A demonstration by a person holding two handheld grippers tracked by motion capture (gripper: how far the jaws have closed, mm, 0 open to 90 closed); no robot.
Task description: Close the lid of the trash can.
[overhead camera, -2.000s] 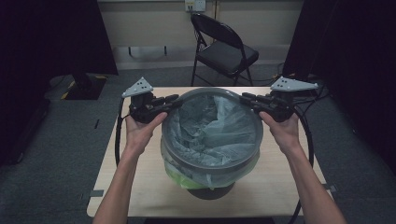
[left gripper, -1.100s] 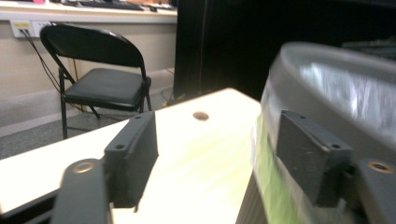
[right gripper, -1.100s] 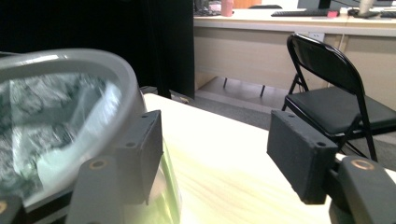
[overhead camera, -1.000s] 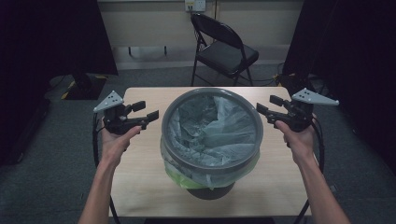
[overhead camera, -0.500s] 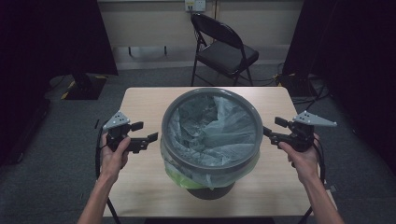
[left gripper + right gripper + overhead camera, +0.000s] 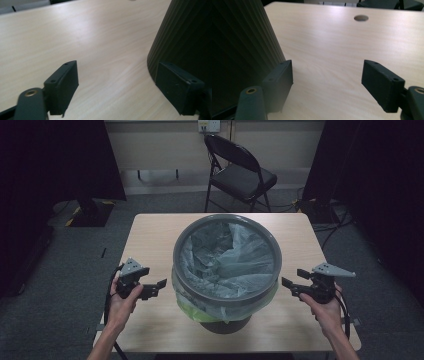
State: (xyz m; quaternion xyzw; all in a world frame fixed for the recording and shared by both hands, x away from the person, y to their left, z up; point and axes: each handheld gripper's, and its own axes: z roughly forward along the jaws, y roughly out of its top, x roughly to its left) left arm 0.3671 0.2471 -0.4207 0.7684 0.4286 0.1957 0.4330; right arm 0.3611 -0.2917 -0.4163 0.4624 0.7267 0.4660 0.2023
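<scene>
A grey ribbed waste bin [image 6: 226, 270] stands mid-table, lined with a pale translucent bag [image 6: 227, 257] folded over its rim. My left gripper [image 6: 159, 285] is open, low over the table left of the bin, holding nothing. In the left gripper view its jaws [image 6: 117, 87] stand wide apart above bare wood, with the bin wall [image 6: 185, 37] at the right. My right gripper [image 6: 286, 283] is open and empty to the right of the bin. The right gripper view shows its jaws [image 6: 329, 85] apart, with the bin wall [image 6: 242, 50] at the left.
The wooden table [image 6: 150, 235] has bare surface behind and beside the bin, and a round cable hole [image 6: 361, 18] near its edge. A black folding chair [image 6: 240, 172] stands behind the table. Dark curtains flank the room.
Both grippers let go of the bin's rim, drew outward and then back toward the table's near side, ending low beside the bin with jaws open.
</scene>
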